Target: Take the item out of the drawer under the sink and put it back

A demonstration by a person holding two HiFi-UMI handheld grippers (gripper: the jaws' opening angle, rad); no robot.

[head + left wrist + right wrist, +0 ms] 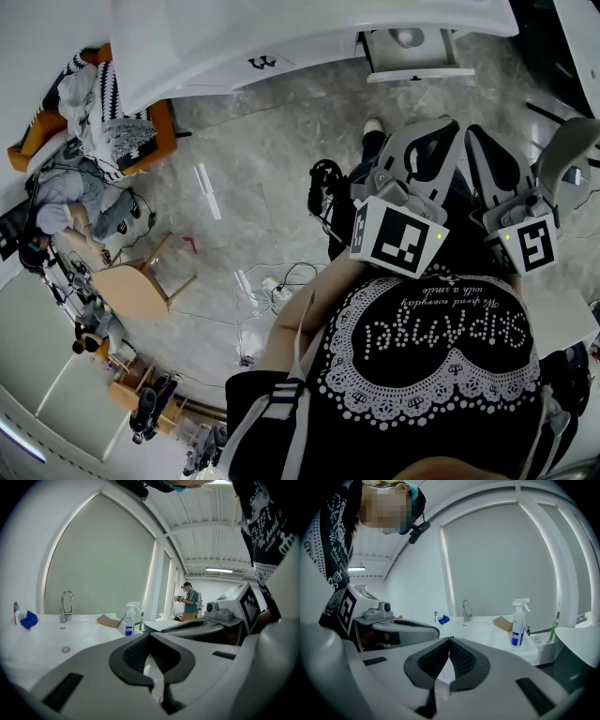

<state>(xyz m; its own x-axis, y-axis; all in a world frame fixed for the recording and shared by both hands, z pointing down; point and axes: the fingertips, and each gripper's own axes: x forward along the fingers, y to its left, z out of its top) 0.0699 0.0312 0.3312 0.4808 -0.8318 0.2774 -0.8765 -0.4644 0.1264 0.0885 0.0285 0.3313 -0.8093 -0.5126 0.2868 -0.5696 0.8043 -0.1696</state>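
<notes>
Left gripper (149,639): you held it with its jaws pressed together and nothing between them.
Right gripper (450,641): you held it closed and empty too, just beside the left gripper on its right.
Drawer (412,67): it stood pulled out under the edge of the white desk (487,631), ahead of both grippers and apart from them.
Item (409,37): a pale rounded shape lay inside the drawer, too small to identify.
Sink (42,641): it lay ahead of the grippers, with the faucet (465,610) behind it.
Spray bottle (518,623): it stood upright on the desk, ahead and to the right of your right gripper.

White sink (42,639); white spray bottle (130,620), blue label; grey marbled floor (272,159); silver tap (65,606).
</notes>
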